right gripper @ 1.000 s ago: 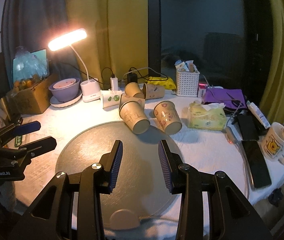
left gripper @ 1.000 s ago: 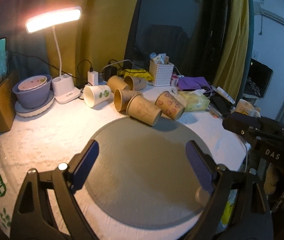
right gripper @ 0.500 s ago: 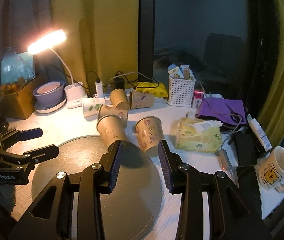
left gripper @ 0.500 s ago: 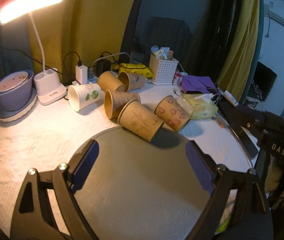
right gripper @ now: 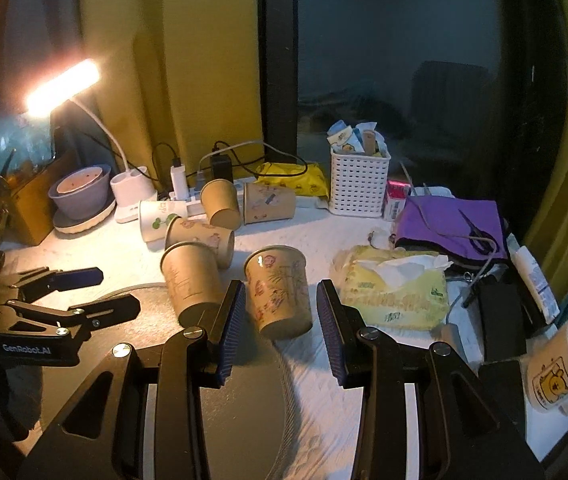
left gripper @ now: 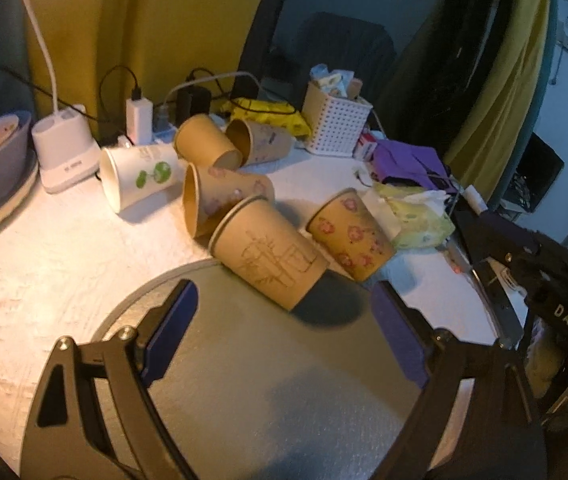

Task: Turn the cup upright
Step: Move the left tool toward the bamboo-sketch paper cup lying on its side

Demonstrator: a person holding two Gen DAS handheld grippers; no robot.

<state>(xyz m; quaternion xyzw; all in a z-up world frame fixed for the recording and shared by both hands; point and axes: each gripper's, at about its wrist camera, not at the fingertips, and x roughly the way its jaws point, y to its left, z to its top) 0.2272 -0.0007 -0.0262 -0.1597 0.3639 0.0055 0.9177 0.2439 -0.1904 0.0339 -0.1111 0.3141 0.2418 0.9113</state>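
Lying toppled: floral paper cup on the white textured tabletop.
Right tongs spread, ribbed blue pads flanking its tapered base; left tongs spread above the round grey mat.

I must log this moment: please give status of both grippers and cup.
Left gripper open, empty. Right gripper open, nearing the lying flower-print brown paper cup. Plain brown paper cup close beside it.
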